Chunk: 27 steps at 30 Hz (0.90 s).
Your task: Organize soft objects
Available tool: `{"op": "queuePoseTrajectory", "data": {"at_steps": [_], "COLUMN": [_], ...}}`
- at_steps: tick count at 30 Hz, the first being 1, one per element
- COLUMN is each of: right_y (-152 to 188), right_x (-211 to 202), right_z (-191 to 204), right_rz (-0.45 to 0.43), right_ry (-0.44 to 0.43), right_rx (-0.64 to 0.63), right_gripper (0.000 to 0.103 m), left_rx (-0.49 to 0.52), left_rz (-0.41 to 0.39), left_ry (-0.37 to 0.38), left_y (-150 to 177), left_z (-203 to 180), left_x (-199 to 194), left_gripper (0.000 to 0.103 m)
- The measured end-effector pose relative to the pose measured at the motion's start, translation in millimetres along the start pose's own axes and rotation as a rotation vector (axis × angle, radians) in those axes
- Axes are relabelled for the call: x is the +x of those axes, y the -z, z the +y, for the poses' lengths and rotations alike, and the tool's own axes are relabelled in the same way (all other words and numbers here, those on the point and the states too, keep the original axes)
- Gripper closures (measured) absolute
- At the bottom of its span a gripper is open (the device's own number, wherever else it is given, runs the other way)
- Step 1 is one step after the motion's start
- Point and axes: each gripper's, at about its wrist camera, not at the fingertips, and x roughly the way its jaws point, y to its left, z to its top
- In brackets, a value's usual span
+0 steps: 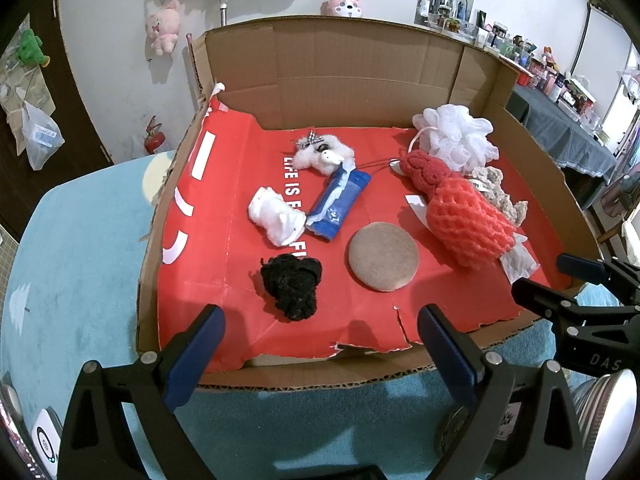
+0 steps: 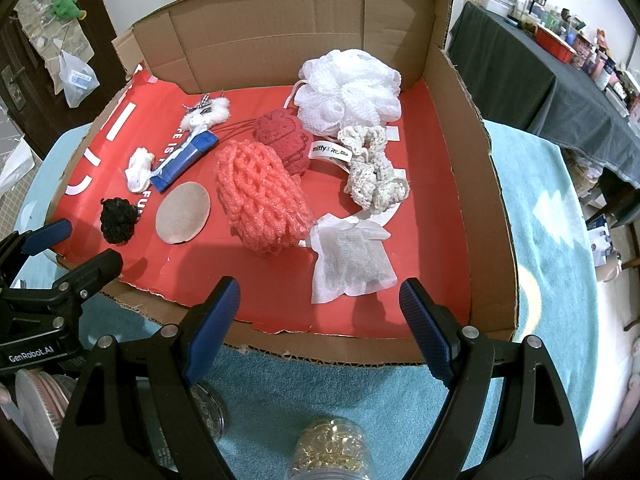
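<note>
A cardboard box (image 1: pixel 360 64) lined with red paper holds soft items. In the left wrist view a black yarn scrunchie (image 1: pixel 290 286), a round tan pad (image 1: pixel 383 256), a white cloth wad (image 1: pixel 276 216), a blue tissue pack (image 1: pixel 340 204) and a fluffy white plush (image 1: pixel 324 152) lie ahead. The right wrist view shows a coral foam net (image 2: pixel 262 200), a red knit toy (image 2: pixel 284 136), a white mesh pouf (image 2: pixel 348 88), a beige crochet scrunchie (image 2: pixel 372 172) and a white sachet (image 2: pixel 352 264). My left gripper (image 1: pixel 320 320) and right gripper (image 2: pixel 319 286) hover open over the box's near edge, holding nothing.
The box rests on a light blue towel (image 2: pixel 540 240). A jar of gold bits (image 2: pixel 328 452) and round lids (image 2: pixel 36 404) sit just below the grippers. A dark-clothed table (image 2: pixel 520 60) crowded with small goods stands at the right. Plush toys hang on the far wall.
</note>
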Motion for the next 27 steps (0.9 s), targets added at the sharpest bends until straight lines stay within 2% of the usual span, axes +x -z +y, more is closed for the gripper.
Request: {"op": "queuePoseTrajectory", "data": {"at_steps": [18,23,27], "right_y": [0,-1,-4], "right_x": [0,-1,-15], "right_z": [0,1,3], "right_rz": [-0.001,-0.012,-0.071], "right_ry": [0.003,-0.013,0.006], "right_rx": [-0.003,-0.004,-0.027], "right_gripper": [0.021,0.021,0.021], "left_rx": [0.0,-0.046,-0.037], "left_rz": [-0.001,-0.027,-0.098], "left_ry": [0.0,0.048,0.019], "left_y": [0,-2,-6], "left_z": [0,5,6], "left_x": [0,-6,-27], "left_gripper": [0.004,0.004,0.004]}}
